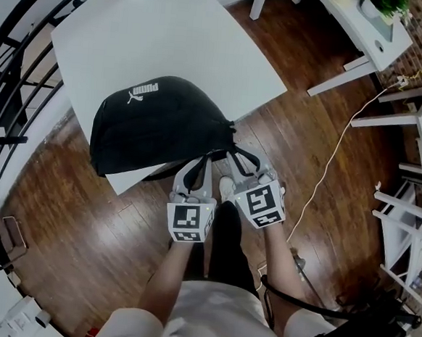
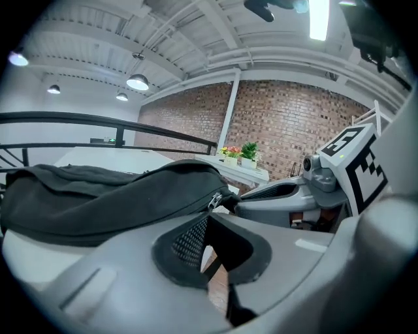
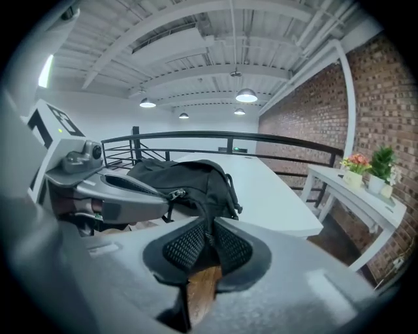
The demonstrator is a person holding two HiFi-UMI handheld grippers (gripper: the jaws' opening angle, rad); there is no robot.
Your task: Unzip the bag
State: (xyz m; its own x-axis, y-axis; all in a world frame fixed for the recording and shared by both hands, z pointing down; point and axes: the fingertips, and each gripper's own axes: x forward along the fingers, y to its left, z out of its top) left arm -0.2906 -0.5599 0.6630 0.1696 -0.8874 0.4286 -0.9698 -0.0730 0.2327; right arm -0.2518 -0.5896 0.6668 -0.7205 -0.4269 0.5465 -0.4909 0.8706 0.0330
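Note:
A black bag (image 1: pixel 156 127) with a white logo lies on the near corner of a white table (image 1: pixel 170 37) and partly overhangs its edge. Both grippers are at the bag's right end. My left gripper (image 1: pixel 199 163) is shut, its tips pinching the metal zipper pull (image 2: pixel 214 199) at the bag's end; that pull (image 3: pixel 176 193) also shows in the right gripper view. My right gripper (image 1: pixel 242 163) is beside it, shut on a black strap (image 3: pixel 210 209) that runs up between its mesh pads from the bag (image 3: pixel 183 173). The zipper line looks closed.
A black railing (image 1: pixel 14 76) runs along the table's left side. A white side table (image 1: pixel 367 31) with plants stands at the far right, and white shelving (image 1: pixel 414 180) lines the right wall. A white cable (image 1: pixel 336 152) crosses the wooden floor. The person's legs are below the grippers.

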